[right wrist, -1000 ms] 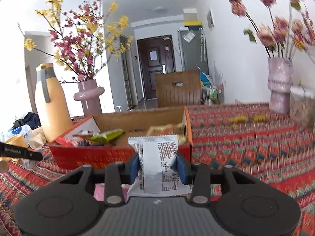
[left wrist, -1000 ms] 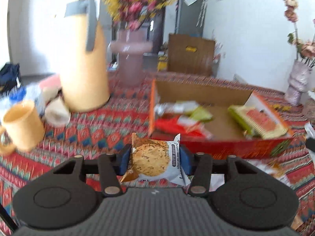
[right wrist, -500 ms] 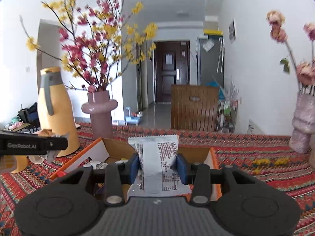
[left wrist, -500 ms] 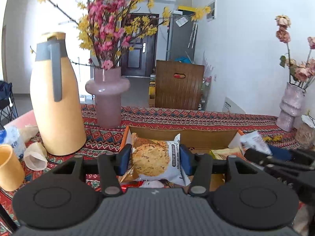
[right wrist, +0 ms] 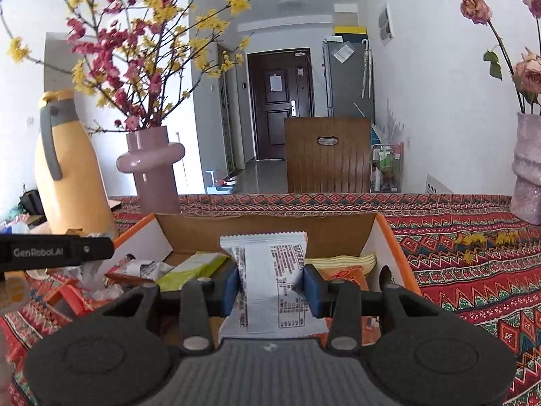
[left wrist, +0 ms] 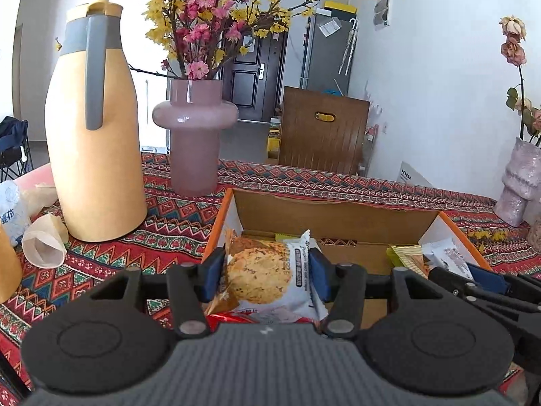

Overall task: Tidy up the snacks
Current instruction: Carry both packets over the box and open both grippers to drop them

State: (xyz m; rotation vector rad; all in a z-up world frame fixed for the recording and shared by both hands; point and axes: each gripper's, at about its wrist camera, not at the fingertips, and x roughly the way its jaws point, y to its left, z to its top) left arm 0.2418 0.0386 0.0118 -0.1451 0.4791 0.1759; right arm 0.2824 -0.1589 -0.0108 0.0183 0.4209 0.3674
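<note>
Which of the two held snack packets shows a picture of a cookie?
The cookie packet in the left gripper. The packet in the right gripper shows only white backing with printed text.

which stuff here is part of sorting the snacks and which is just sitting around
Part of the job:
- cookie packet between the left gripper pads, jaws just opening
- white packet held in the right gripper
- cardboard box with snacks inside

Just lying about:
- yellow jug
- pink vase
- paper cup

Left hand-held gripper [left wrist: 267,275] has just been opening; right hand-held gripper [right wrist: 272,286] clamped.
</note>
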